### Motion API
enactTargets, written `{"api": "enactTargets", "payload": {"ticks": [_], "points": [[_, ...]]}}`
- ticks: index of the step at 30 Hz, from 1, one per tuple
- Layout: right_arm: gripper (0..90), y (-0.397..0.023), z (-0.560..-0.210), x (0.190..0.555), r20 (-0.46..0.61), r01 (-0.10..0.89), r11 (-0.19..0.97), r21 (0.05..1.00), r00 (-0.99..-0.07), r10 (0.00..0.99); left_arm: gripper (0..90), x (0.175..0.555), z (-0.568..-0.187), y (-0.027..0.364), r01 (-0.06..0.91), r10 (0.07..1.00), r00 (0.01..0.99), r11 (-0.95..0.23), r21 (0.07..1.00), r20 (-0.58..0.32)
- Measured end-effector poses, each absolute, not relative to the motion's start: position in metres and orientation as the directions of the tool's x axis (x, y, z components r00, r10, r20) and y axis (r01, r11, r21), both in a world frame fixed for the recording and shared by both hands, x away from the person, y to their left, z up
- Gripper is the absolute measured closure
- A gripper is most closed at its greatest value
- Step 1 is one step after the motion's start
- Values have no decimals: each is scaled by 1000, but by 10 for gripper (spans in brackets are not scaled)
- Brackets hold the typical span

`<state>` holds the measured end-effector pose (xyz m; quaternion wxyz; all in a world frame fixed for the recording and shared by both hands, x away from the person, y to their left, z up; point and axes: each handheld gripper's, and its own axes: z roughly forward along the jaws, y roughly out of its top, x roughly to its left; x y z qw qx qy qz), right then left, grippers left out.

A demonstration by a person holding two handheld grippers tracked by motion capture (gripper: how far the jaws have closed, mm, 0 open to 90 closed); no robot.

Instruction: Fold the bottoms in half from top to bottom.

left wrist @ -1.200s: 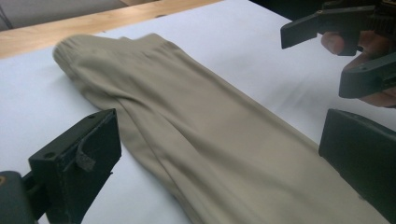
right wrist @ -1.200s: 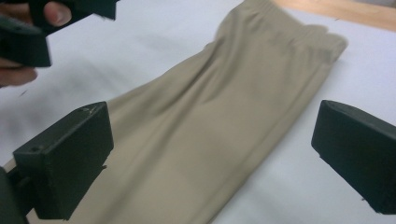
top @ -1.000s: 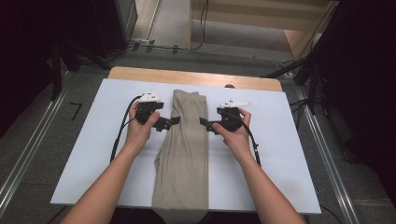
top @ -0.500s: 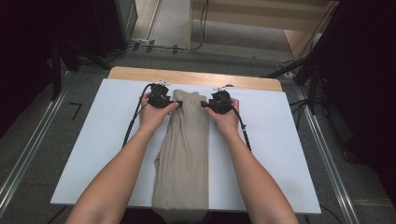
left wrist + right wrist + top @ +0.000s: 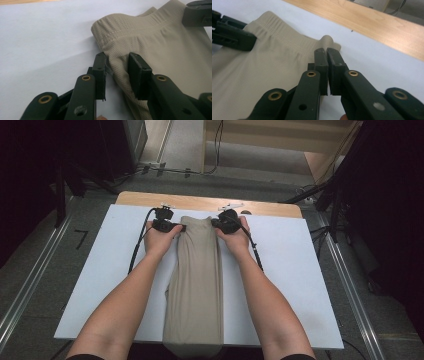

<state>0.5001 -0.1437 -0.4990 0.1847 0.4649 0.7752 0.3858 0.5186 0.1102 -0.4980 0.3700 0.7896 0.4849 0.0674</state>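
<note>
High view: beige garment (image 5: 195, 285) on white board (image 5: 90, 285); right claw (image 5: 218, 223) clenched on waistband, left claw (image 5: 181, 227) closing, seemingly not gripping.

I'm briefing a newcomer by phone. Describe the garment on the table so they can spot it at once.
On the white table lies a long folded strip of beige knit cloth, the trousers, running from the near edge toward the wooden strip at the far edge. It is the only fabric there, its ribbed waistband at the far end.

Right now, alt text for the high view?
Two forearms reach up a white table, each hand holding a black gripper at the top corners of folded beige trousers: left gripper at the waistband's left, right gripper at its right.
</note>
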Motion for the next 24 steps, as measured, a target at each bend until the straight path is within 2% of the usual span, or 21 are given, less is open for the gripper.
{"api": "enactTargets", "payload": {"ticks": [4,7,11,14,19,21,22,24], "points": [[848,-139,-505,508,82,593,239,769,-463,883,681,519,-499,111,715,819,519,-258,650,-244],[720,-138,-507,511,110,610,198,767,-430,896,678,520,-500,112,708,816,524,-258,657,-245],[491,-135,-514,513,47,615,270,741,-449,892,704,522,-501,116,709,806,531,-254,658,-261],[434,-142,-518,516,136,647,213,733,-445,885,708,522,-501,116,709,806,531,-252,659,-263],[602,-136,-518,516,169,643,229,731,-495,852,678,523,-503,117,715,795,530,-233,659,-294],[698,-136,-518,516,200,657,207,725,-489,849,738,523,-503,117,710,788,543,-248,659,-288],[786,-138,-518,517,240,675,183,715,-482,843,791,523,-503,117,711,783,550,-257,655,-290],[822,-140,-517,516,265,688,170,705,-479,837,846,521,-501,116,699,776,560,-255,668,-290]]}}
